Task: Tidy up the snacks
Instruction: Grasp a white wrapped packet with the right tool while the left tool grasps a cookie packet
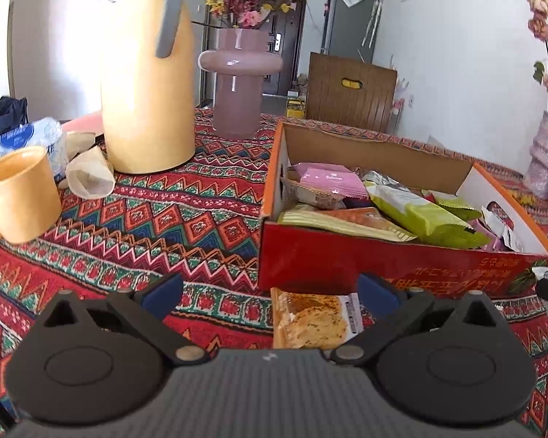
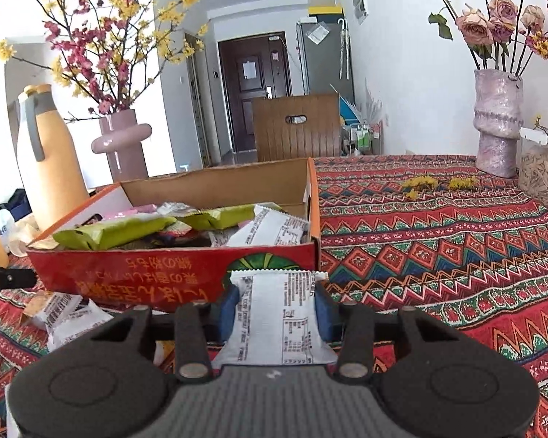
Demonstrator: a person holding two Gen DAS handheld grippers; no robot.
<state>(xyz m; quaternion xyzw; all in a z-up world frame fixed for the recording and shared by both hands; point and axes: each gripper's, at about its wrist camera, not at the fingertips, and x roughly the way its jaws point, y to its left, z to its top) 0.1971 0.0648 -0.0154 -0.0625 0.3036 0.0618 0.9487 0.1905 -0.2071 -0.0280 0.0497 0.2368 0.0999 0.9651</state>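
A red cardboard box [image 1: 347, 266] [image 2: 157, 266] lies open on the patterned tablecloth, holding several snack packets in green, pink and white wrappers. My right gripper [image 2: 276, 306] is shut on a white snack packet [image 2: 274, 321] with printed text, just in front of the box's near wall. My left gripper [image 1: 270, 292] stands open, its blue pads wide apart, and a clear-wrapped cake snack [image 1: 310, 317] lies on the cloth between them, untouched. Another white packet [image 2: 65, 314] rests on the cloth left of my right gripper.
A tall yellow thermos [image 1: 146, 84], a yellow cup [image 1: 20, 193], crumpled paper cups [image 1: 89, 175] and a tissue pack [image 1: 25, 138] stand left of the box. A mauve vase [image 1: 237, 84] is behind. At the far right are a pink vase [image 2: 497, 124] and a jar [image 2: 540, 171].
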